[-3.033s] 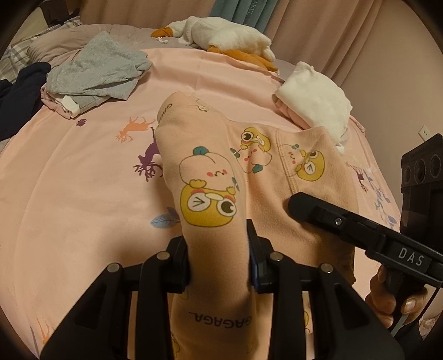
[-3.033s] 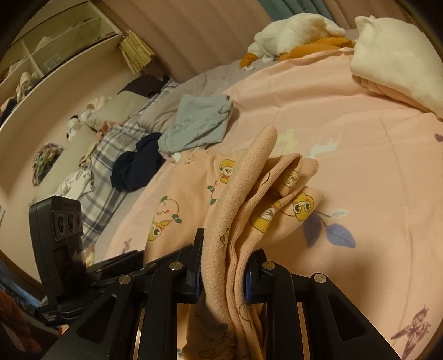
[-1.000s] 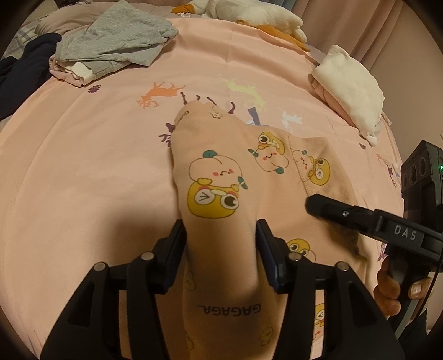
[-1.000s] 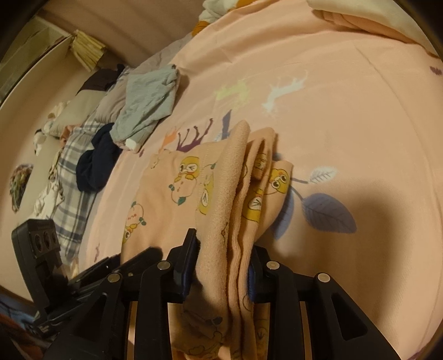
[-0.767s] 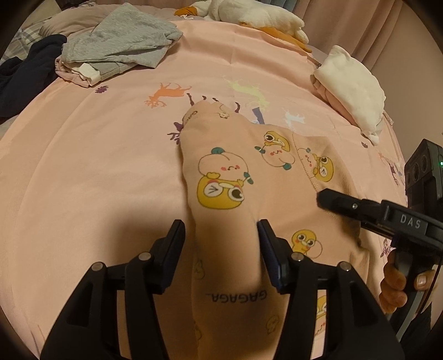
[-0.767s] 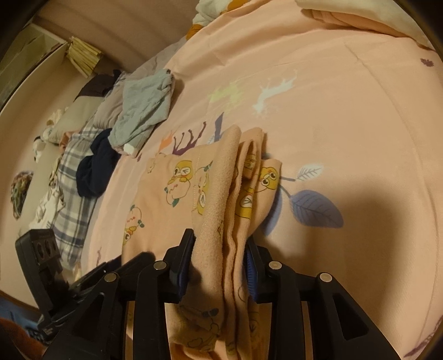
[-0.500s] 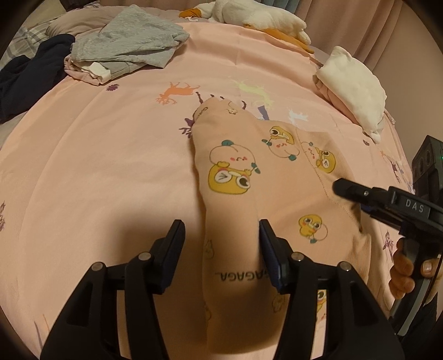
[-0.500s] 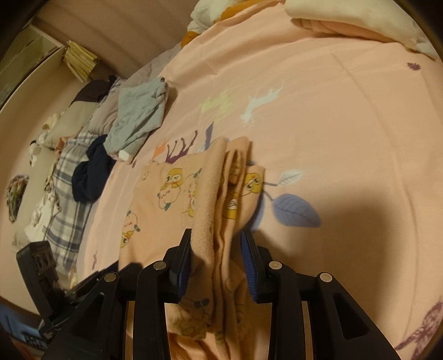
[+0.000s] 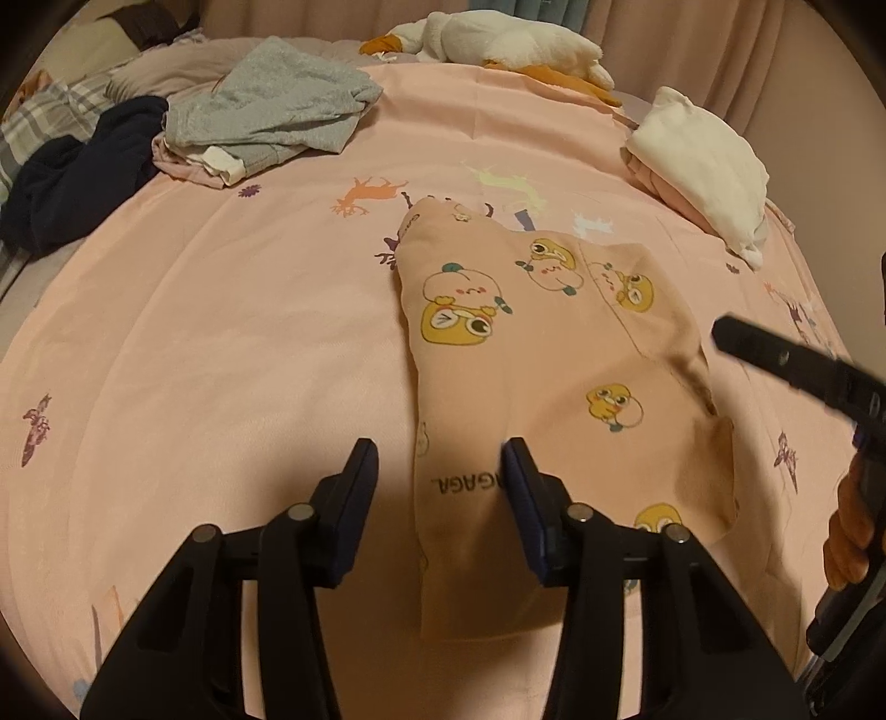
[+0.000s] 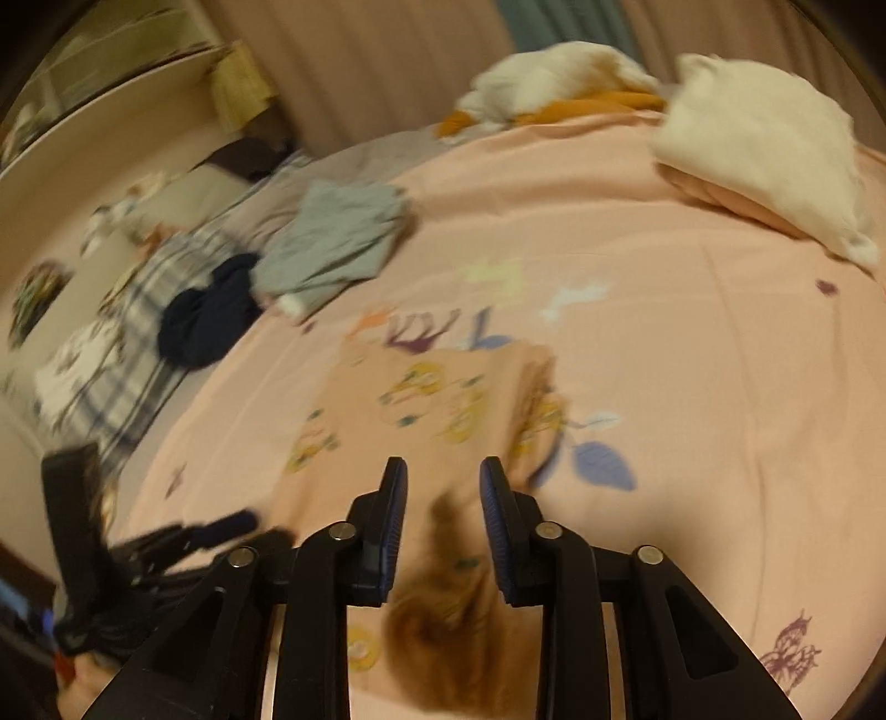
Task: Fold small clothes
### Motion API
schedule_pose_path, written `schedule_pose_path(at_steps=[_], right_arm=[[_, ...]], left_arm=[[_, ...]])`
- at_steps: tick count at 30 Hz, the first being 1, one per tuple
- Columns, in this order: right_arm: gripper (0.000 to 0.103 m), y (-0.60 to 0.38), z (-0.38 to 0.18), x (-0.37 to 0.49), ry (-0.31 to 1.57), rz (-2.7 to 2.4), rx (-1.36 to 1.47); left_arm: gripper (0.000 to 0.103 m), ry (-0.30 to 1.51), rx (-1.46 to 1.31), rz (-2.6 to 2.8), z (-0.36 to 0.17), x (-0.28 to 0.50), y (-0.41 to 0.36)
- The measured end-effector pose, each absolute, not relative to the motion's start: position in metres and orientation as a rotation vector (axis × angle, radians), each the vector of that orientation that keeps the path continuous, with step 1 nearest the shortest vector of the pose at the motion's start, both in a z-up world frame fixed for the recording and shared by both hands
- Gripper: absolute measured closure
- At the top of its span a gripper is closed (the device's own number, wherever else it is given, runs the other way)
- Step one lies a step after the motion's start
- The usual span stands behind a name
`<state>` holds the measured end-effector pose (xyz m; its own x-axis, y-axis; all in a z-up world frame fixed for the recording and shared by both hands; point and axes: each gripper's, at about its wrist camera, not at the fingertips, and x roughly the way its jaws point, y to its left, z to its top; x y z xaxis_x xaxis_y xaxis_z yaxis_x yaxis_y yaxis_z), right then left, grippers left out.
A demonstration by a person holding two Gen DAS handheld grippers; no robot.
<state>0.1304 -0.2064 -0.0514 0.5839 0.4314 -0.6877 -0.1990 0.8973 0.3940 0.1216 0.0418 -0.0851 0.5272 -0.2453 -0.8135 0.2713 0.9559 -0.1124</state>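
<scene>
Peach cartoon-print garment now lies flat on the pink bedsheet below the grey clothes pile, released by both the left gripper, whose jaws have just narrowed, and the right gripper, each standing apart with nothing pinched, so this fold looks laid down.

One peach garment, one grey garment, one navy garment, one white bundle, one plush goose, two grippers.
</scene>
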Motion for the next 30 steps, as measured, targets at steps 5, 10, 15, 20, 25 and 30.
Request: schedule_pose_path(at_steps=[5, 10, 15, 20, 25, 30], right_arm=[[0.08, -0.189, -0.067, 0.121, 0.933, 0.392, 0.204], [0.08, -0.192, -0.078, 0.116, 0.972, 0.354, 0.178], [0.08, -0.197, -0.081, 0.108, 0.985, 0.346, 0.188], [0.08, -0.199, -0.083, 0.1, 0.992, 0.341, 0.203], [0.08, -0.202, -0.084, 0.096, 1.001, 0.333, 0.208], [0.08, -0.206, -0.087, 0.091, 1.017, 0.33, 0.226]], left_arm=[[0.061, 0.962, 0.062, -0.304, -0.089, 0.114, 0.039], [0.061, 0.978, 0.068, -0.3, -0.096, 0.107, 0.039], [0.061, 0.992, 0.076, -0.299, -0.101, 0.099, 0.037], [0.061, 0.996, 0.081, -0.295, -0.103, 0.093, 0.036], [0.061, 1.001, 0.078, -0.291, -0.104, 0.09, 0.037], [0.059, 1.003, 0.074, -0.288, -0.104, 0.085, 0.039]])
